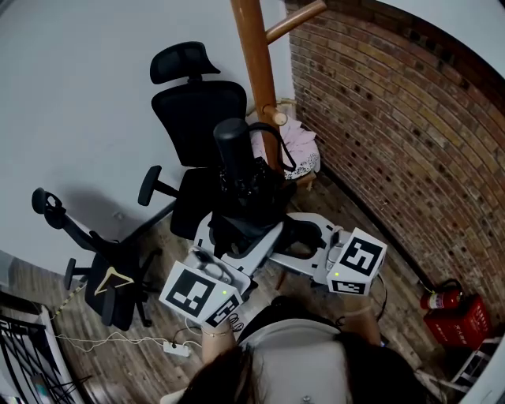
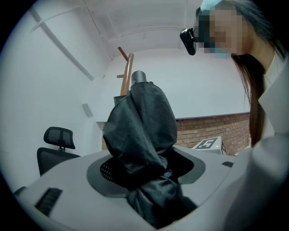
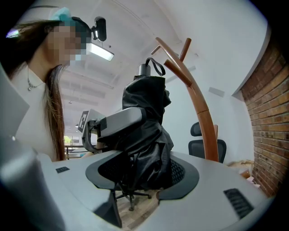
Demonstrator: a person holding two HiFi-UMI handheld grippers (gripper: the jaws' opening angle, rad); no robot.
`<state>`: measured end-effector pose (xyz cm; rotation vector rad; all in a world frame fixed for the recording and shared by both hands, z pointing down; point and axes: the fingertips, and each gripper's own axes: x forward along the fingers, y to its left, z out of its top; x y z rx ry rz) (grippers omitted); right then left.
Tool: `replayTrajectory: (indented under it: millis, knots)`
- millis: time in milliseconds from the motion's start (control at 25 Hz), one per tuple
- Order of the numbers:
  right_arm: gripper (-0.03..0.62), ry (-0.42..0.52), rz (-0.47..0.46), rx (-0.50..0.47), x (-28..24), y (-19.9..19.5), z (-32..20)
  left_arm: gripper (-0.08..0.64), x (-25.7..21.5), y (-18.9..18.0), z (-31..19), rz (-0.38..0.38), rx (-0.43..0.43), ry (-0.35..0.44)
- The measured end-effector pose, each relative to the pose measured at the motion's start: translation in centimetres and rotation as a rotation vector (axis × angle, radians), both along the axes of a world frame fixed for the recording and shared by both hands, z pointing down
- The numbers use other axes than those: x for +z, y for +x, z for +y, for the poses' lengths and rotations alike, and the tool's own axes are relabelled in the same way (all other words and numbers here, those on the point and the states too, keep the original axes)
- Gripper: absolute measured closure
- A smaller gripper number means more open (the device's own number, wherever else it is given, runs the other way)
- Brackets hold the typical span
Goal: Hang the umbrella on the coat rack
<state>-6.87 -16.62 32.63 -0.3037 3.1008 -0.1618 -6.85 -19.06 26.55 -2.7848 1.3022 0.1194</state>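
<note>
Left claw (image 2: 144,169) and right claw (image 3: 142,167) were both clenched on the folded black umbrella (image 1: 241,177). It was held upright in the air, just before the coat rack (image 1: 256,71). Its strap loop (image 3: 158,66) hung free of every peg (image 1: 296,20). Judged: carrying nearly done, hanging not yet done.

Soft, even indoor light is seen throughout, and a ceiling light (image 3: 101,52) is caught glowing in the right gripper view. Faint shadows are thrown on the white wall (image 1: 71,118). Edges are bent by fisheye distortion and corners are blackened. Little detail is held in the black umbrella (image 1: 237,154).
</note>
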Motion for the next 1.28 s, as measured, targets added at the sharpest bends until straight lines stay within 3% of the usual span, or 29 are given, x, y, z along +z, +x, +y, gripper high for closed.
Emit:
replayTrajectory:
  millis: [1280]
  knots:
    - [0.347, 0.041, -0.054, -0.034, -3.1, -0.6, -3.8, 0.279, -3.2, -0.4, -3.5, -0.048, -0.019, 0.050]
